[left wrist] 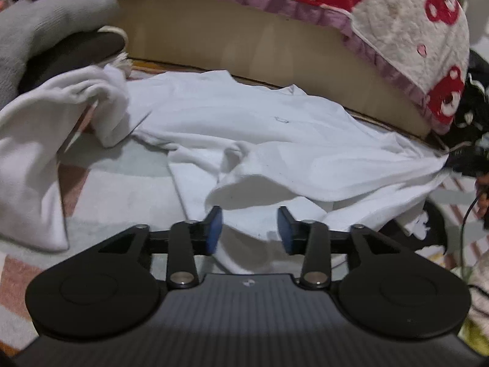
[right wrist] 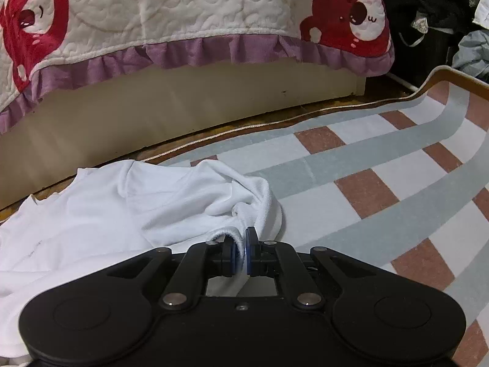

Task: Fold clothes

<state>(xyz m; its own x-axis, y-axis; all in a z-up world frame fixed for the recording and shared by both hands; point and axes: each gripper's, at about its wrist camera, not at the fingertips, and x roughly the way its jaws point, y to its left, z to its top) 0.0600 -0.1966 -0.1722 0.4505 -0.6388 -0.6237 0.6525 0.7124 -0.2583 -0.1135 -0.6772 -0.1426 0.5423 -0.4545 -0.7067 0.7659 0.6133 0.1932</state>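
A white shirt [left wrist: 275, 140] lies spread and rumpled on the checked rug, in front of the bed base. My left gripper [left wrist: 249, 229] is open, its blue pads [left wrist: 214, 229] apart just above a fold of the shirt near me, holding nothing. My right gripper [right wrist: 241, 252] is shut on a bunched edge of the same white shirt [right wrist: 122, 202], pinching the hem between its pads. In the left wrist view the right gripper [left wrist: 467, 159] shows at the far right, pulling the shirt's corner taut.
A checked rug [right wrist: 382, 189] of grey, white and reddish squares covers the floor. A bed base [right wrist: 152, 116] with a quilt with red bears [right wrist: 183, 15] stands behind. A second white cloth [left wrist: 33, 159] lies left. Dark clothes [right wrist: 434, 9] pile at right.
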